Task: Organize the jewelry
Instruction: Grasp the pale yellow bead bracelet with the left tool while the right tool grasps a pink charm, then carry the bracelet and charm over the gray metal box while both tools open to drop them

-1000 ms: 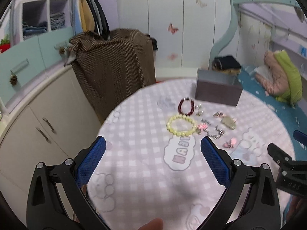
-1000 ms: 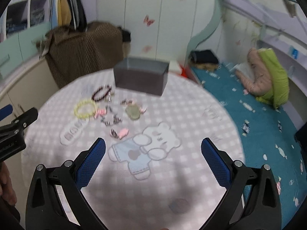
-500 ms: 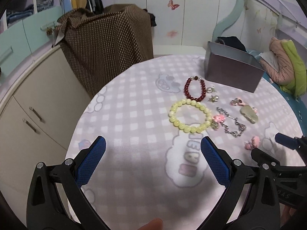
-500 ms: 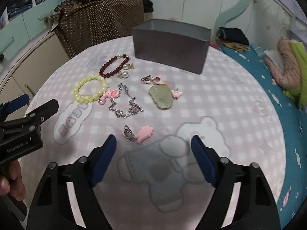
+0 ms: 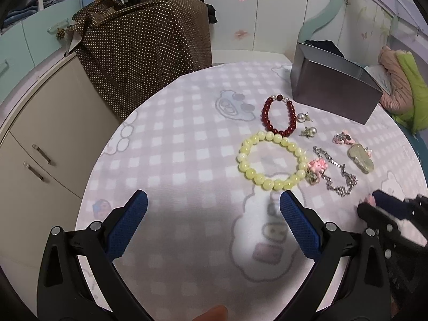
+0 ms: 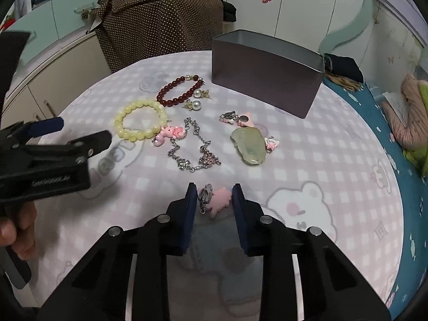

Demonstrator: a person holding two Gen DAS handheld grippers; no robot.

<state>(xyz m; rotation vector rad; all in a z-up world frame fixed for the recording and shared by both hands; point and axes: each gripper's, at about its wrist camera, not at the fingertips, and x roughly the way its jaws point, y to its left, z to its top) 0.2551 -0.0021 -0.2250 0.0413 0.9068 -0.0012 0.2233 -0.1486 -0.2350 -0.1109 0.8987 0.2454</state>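
Jewelry lies on a round table with a pink checked cloth. My right gripper is shut on a pink clip earring at the table surface. Beyond it lie a silver chain, a green jade pendant, a yellow bead bracelet, a dark red bead bracelet, two pearl earrings and another pink clip. A grey open box stands behind. My left gripper is open and empty, just short of the yellow bracelet.
A brown dotted cloth covers something behind the table. Cream cabinets stand at the left. A bed with a teal sheet lies at the right. The left gripper shows in the right wrist view.
Both grippers moved forward and down toward the jewelry. The right jaws narrowed and closed around the pink clip earring. The left jaws stayed open.
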